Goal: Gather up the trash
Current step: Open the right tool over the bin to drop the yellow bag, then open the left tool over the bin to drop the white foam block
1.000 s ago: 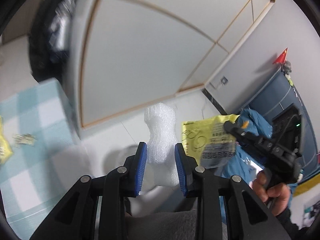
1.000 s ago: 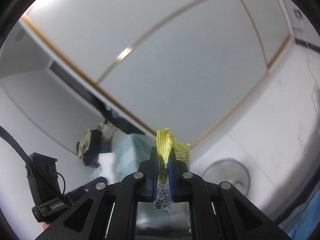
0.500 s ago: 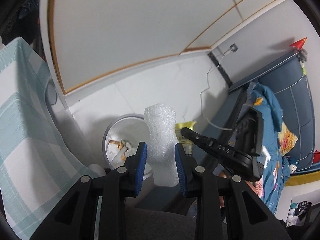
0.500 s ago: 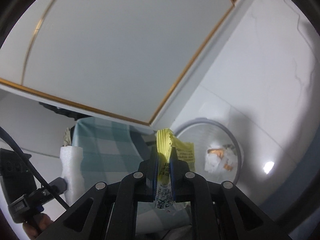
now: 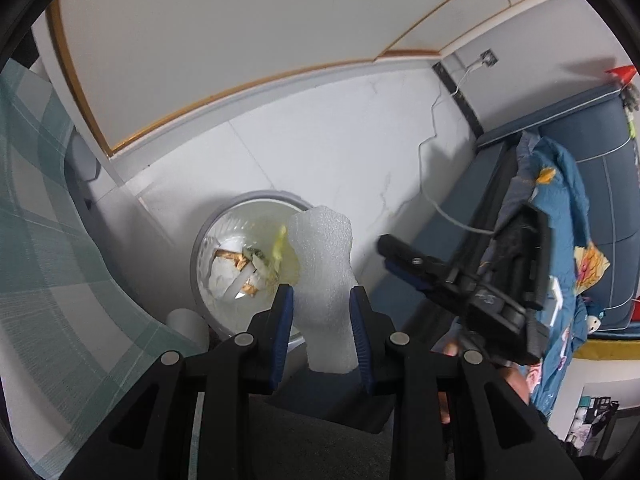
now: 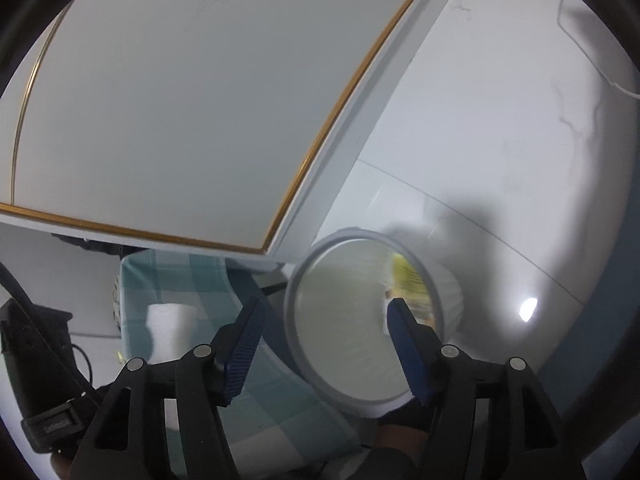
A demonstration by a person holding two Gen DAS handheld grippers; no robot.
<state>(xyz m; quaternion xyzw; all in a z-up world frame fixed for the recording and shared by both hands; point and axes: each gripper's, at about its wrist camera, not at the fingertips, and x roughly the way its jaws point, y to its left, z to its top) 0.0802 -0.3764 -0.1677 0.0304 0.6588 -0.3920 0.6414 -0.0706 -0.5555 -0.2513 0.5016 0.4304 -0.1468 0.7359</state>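
Low in the centre of the left wrist view, the left hand-held gripper pinches a white foam piece about its lower half, over the round trash bin on the floor. Foam like this looks light, soft and crushable, so a mild mid-body grip suits it. The right hand-held gripper is opening, nothing between its jaws; a yellow wrapper lies blurred inside the bin.

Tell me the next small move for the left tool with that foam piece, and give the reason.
Probably shift the left tool a little further over the trash bin and open it. It grips the white foam piece above the bin's near rim, not its middle. The right tool is opening with nothing between its pads, and the yellow wrapper is already in the bin.
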